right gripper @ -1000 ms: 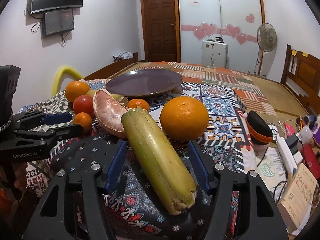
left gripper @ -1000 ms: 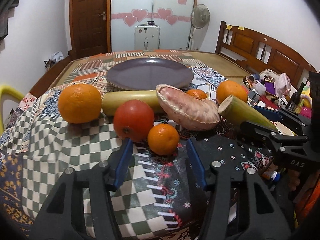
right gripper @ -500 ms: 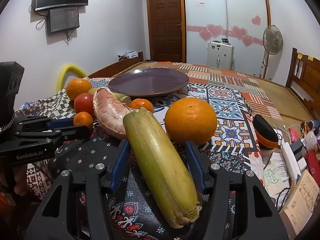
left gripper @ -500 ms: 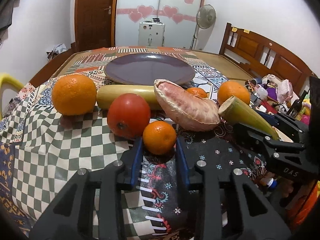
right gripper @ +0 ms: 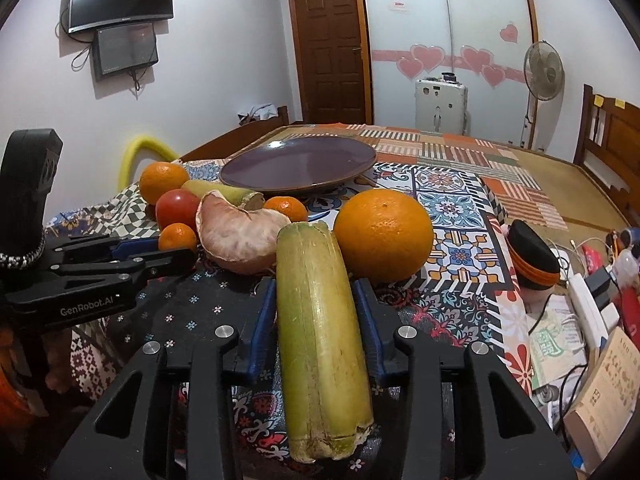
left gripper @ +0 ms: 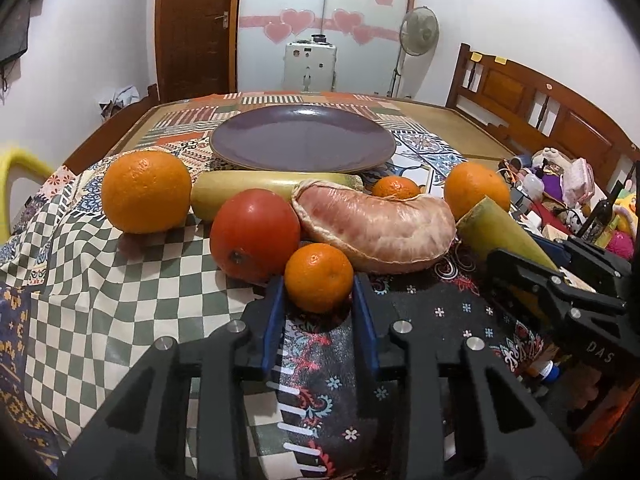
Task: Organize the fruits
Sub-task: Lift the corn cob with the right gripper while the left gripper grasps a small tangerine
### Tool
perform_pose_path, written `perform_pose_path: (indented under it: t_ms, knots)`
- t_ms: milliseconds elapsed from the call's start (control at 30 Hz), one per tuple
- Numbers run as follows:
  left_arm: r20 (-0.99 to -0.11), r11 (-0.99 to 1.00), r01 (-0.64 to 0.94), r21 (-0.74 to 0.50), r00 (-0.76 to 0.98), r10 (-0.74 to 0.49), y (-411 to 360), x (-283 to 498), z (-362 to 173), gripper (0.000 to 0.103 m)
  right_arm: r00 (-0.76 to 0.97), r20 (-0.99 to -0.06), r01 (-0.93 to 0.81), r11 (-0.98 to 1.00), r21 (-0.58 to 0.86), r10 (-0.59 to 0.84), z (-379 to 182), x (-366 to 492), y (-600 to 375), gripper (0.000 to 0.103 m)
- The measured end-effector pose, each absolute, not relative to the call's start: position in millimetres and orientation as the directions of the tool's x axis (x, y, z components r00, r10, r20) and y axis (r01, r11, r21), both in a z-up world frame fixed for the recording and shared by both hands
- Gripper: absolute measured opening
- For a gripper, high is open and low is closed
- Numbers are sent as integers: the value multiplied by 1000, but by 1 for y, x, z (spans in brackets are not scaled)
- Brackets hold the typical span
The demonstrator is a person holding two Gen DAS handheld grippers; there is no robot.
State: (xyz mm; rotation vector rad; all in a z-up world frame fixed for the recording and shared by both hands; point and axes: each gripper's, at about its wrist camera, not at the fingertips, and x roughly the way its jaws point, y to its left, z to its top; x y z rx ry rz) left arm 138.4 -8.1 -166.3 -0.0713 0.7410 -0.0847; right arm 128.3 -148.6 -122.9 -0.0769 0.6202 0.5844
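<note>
My left gripper (left gripper: pixel 319 286) is shut on a small mandarin (left gripper: pixel 319 277) resting on the cloth. Behind it lie a red tomato (left gripper: pixel 255 235), a peeled pomelo wedge (left gripper: pixel 376 227), a big orange (left gripper: pixel 146 191), a yellow-green stalk piece (left gripper: pixel 264 188), a second mandarin (left gripper: pixel 396 188) and another orange (left gripper: pixel 476 188). A purple plate (left gripper: pixel 303 143) sits beyond, bare. My right gripper (right gripper: pixel 315 292) is shut on a second yellow-green stalk piece (right gripper: pixel 318 316), next to the orange (right gripper: pixel 383 235) and the pomelo wedge (right gripper: pixel 240 236).
The table carries patterned cloths (left gripper: pixel 80 280). Clutter of bottles, toys and cables lies at the right edge (left gripper: pixel 560 192). A black-orange cap (right gripper: pixel 532 260), power strip and papers (right gripper: pixel 592 344) lie right of the table. A yellow chair back (right gripper: pixel 138 156) stands left.
My left gripper moved forward and closed its jaws on the small mandarin. My right gripper closed on the stalk piece, which now points straight ahead.
</note>
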Motion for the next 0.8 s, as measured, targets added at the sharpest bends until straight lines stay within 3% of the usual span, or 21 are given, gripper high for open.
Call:
perform_pose_path:
  t_ms: [800]
  knots:
    - [-543,997,56,-45,837,-72,12,114,-103,33,747,-435,-526,847,76,503,-63,127,-142,35]
